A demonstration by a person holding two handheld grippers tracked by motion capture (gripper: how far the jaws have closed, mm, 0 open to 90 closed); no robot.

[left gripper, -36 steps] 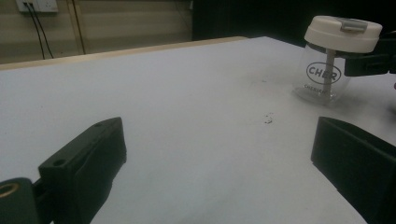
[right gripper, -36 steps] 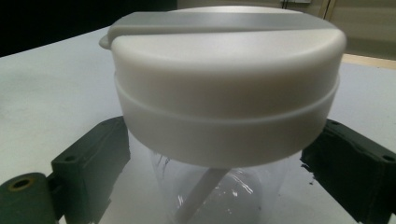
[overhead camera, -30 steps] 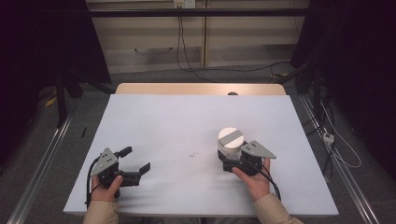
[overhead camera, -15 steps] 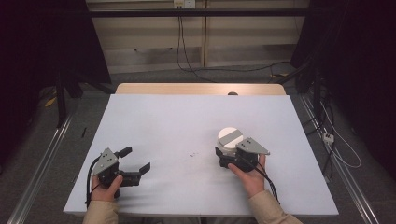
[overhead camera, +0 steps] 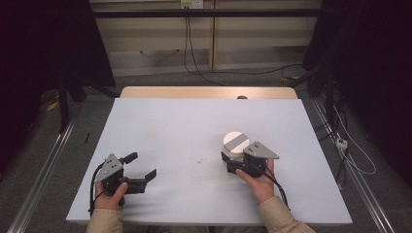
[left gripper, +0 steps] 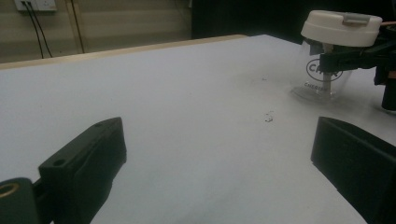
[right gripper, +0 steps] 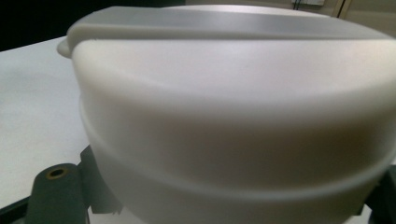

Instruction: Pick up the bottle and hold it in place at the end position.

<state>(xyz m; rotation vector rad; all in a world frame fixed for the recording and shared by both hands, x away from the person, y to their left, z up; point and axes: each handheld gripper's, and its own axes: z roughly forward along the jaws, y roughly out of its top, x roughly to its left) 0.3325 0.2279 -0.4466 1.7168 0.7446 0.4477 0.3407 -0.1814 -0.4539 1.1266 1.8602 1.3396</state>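
A clear jar with a white lid and a grey strip across the top stands upright on the white table, right of centre. My right gripper is at its near side, with one jaw on each side of the clear body, and looks shut on it. In the right gripper view the lid sits very close and hides most of both jaws. My left gripper rests open near the front left edge, with nothing between its jaws.
A small dark speck marks the table between the two grippers. A wooden strip runs along the far edge. Cables lie on the floor beyond, and metal rails run along both sides.
My right gripper has edged slightly forward and left around the jar. The left gripper has not moved.
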